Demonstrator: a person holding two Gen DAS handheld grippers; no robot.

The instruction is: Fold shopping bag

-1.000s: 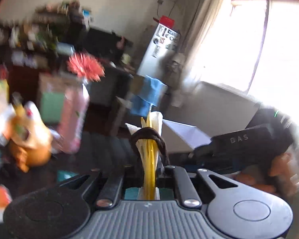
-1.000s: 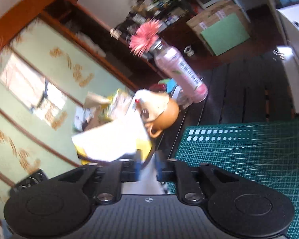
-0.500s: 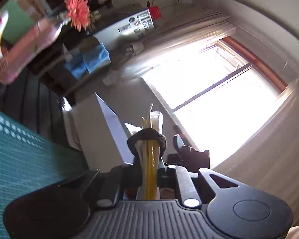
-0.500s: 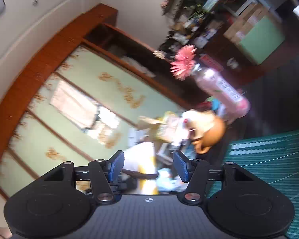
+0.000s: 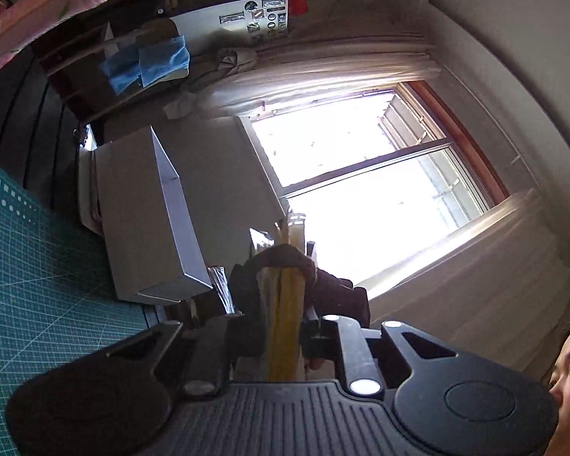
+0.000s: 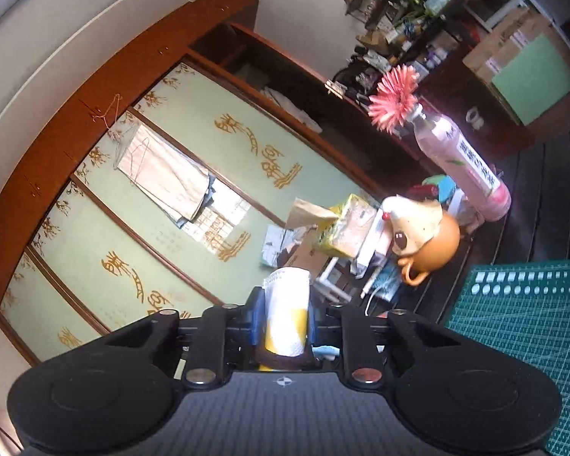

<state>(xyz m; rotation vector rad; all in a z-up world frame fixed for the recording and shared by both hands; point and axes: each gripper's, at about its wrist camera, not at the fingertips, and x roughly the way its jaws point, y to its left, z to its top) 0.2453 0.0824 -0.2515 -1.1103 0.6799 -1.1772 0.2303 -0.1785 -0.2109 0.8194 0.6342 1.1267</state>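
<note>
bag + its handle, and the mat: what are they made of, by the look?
Shopping bag: likely matte woven or non-woven fabric; a fine grid texture shows.
Handle: dark, soft braided-looking cord, probably textile.
Cutting mat: green, printed white grid, semi-matte; likely PVC or rubber.

Shopping bag (image 6: 287, 313) – soft woven cloth, matt; cutting mat (image 6: 524, 326) – smooth rubbery green; wardrobe frame (image 6: 106, 87) – glossy wood.

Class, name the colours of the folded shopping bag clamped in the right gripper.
White and yellow shopping bag, clearest in the right wrist view.
</note>
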